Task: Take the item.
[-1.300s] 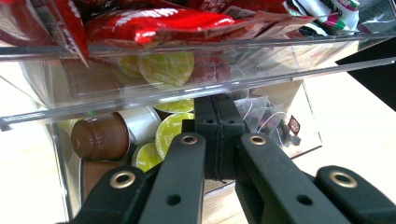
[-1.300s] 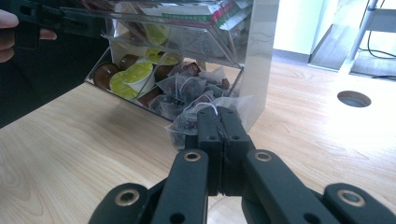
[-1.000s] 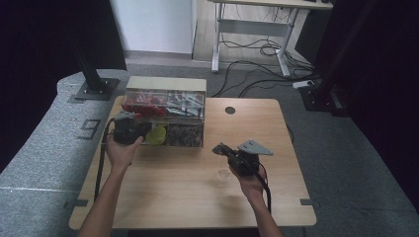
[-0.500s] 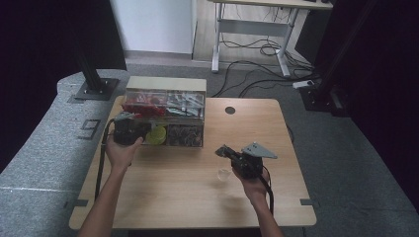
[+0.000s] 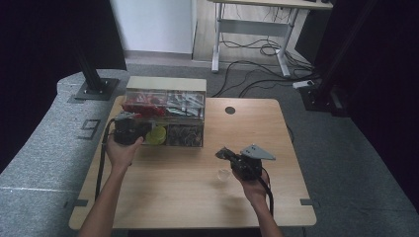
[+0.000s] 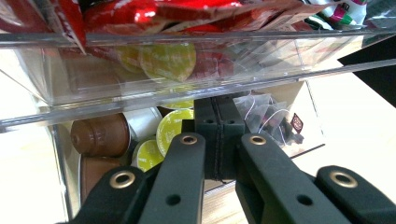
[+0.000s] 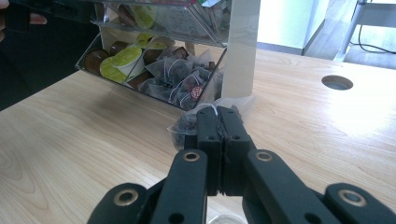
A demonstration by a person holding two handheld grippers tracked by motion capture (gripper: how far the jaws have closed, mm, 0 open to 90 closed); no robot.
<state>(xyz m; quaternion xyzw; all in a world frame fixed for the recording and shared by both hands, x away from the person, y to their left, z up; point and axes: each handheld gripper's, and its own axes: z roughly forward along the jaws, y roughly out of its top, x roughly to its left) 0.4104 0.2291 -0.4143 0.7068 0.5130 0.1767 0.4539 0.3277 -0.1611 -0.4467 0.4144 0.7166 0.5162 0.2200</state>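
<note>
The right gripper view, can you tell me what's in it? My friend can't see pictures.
Two black gripper fingers pressed together hold a clear tea bag just above a light wooden table. Behind it stands a clear plastic organizer whose lower tray holds green-lidded and brown coffee capsules and more tea bags.

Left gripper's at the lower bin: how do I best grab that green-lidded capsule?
Grip the green-lidded capsule across its lid rim, coming in level through the open front of the lower bin. It lies on its side, lid facing out, and the clear upper tray overhangs it, so coming from above looks blocked. The left gripper is shut; open it first.
</note>
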